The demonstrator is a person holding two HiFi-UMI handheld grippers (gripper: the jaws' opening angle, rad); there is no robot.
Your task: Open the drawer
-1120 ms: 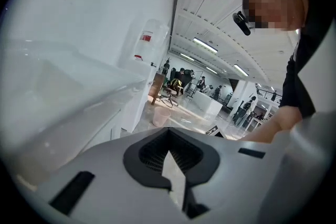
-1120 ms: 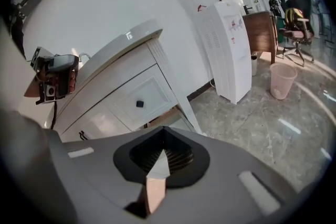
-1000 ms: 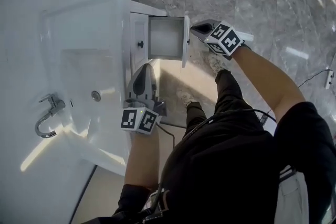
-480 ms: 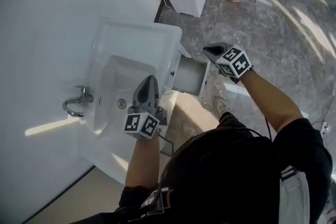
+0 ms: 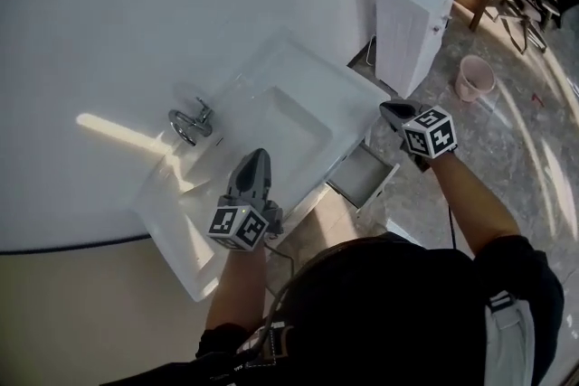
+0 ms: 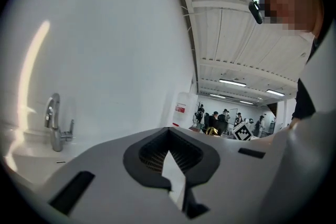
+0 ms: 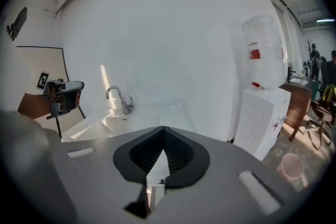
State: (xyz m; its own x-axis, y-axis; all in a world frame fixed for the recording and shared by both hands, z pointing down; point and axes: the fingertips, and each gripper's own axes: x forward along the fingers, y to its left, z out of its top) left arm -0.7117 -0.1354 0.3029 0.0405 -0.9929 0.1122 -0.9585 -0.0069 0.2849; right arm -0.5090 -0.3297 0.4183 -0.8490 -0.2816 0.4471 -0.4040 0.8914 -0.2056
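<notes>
From above, in the head view: shows the drawer (image 5: 361,175) pulled well out from under the sink (image 5: 271,127), mouth up, seemingly empty. Places the left claw (image 5: 257,155) over the sink's near rim and the right claw (image 5: 390,110) by the sink's corner beyond the drawer, both clear of it. Reads as a task all but done. So keep both claws off the front panel, back away cleanly and avoid nudging the drawer shut. If more travel is wanted, hook the panel's top edge and pull straight along the slide, never sideways. Turns the front panel toward lower right, away from the sink. Looks about as wide as deep from this angle, so leaves the long axis hard to call; probably follows the pull line.

Along the left claw's view: shows jaws together with nothing between them, the tap (image 6: 54,123) off to the left, no drawer.

Along the right claw's view: shows jaws closed and empty, looking over sink and tap toward a white dispenser (image 7: 260,107); no drawer either.
</notes>
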